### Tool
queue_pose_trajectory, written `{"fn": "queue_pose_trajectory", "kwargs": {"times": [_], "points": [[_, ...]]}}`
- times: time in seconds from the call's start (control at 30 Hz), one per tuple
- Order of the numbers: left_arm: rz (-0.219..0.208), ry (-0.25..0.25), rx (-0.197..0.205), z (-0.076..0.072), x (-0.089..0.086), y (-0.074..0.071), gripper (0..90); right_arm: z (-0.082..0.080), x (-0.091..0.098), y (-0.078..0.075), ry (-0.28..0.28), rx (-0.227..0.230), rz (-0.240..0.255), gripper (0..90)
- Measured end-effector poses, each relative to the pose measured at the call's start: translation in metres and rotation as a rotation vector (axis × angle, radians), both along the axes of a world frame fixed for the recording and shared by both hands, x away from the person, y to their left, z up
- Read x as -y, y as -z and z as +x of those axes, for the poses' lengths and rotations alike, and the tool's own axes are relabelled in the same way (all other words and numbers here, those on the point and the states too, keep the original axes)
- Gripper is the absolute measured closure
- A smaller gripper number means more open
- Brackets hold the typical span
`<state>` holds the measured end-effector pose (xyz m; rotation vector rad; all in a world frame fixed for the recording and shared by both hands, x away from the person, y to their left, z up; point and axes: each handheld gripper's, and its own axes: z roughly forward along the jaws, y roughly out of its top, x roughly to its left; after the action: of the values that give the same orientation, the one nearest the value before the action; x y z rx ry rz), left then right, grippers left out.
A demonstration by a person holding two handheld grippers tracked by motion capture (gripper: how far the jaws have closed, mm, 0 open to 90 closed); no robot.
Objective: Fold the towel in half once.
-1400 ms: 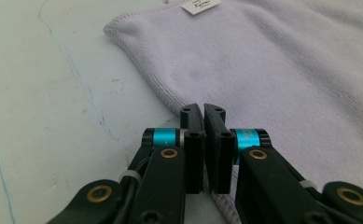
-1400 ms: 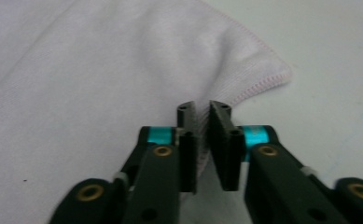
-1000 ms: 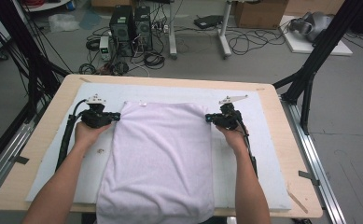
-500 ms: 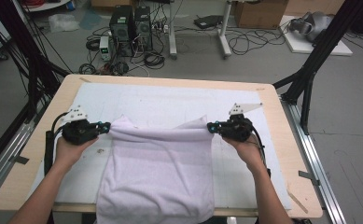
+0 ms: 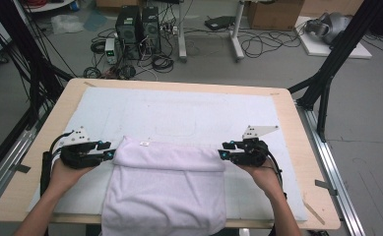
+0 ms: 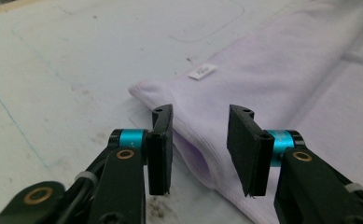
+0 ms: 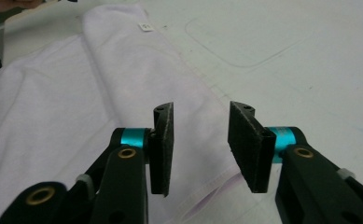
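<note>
A pale lilac towel [image 5: 164,187] lies on the white mat, its far part folded back toward the person into a thick band, with a small white label [image 5: 143,144] on top. My left gripper [image 5: 111,153] sits at the band's left end and my right gripper [image 5: 222,153] at its right end. Both have just been opening their jaws. In the left gripper view the towel's folded corner [image 6: 193,154] lies between the spread pads of the left gripper [image 6: 200,140], untouched. In the right gripper view the towel's hem [image 7: 207,182] passes under the parted right gripper [image 7: 201,140].
The white mat [image 5: 189,108] covers most of the wooden table [image 5: 297,147]. The towel's near end hangs over the front edge. Black frame posts stand at both sides. Computers and cables lie on the floor beyond the table.
Both grippers drew the towel's far edge toward the person, folding it over. Their jaws then parted and let the towel go; it now rests flat.
</note>
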<state>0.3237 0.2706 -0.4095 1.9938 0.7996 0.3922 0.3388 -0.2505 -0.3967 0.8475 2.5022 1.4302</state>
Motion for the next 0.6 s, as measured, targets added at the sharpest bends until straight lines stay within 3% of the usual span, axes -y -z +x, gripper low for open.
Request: {"fn": "queue_pose_trajectory", "kwargs": {"times": [0.13, 0.3, 0.43, 0.5, 0.53, 0.6], "points": [[-0.017, -0.020, -0.037, 0.023, 0.008, 0.008, 57.2, 0.015, -0.008, 0.007, 0.017, 0.001, -0.039, 55.5], [0.004, -0.029, -0.088, 0.045, 0.019, 0.020, 55.3, 0.033, -0.013, 0.025, 0.053, -0.038, -0.080, 53.4], [0.034, -0.027, -0.133, 0.054, 0.027, 0.028, 57.3, 0.044, -0.016, 0.041, 0.078, -0.080, -0.123, 54.0], [0.070, 0.001, -0.148, 0.055, 0.030, 0.032, 65.5, 0.047, -0.018, 0.048, 0.068, -0.127, -0.139, 58.6], [0.073, 0.010, -0.150, 0.055, 0.031, 0.033, 71.4, 0.046, -0.017, 0.048, 0.072, -0.125, -0.129, 66.4], [0.071, 0.016, -0.139, 0.054, 0.032, 0.033, 81.4, 0.046, -0.018, 0.048, 0.026, -0.147, -0.114, 78.3]]}}
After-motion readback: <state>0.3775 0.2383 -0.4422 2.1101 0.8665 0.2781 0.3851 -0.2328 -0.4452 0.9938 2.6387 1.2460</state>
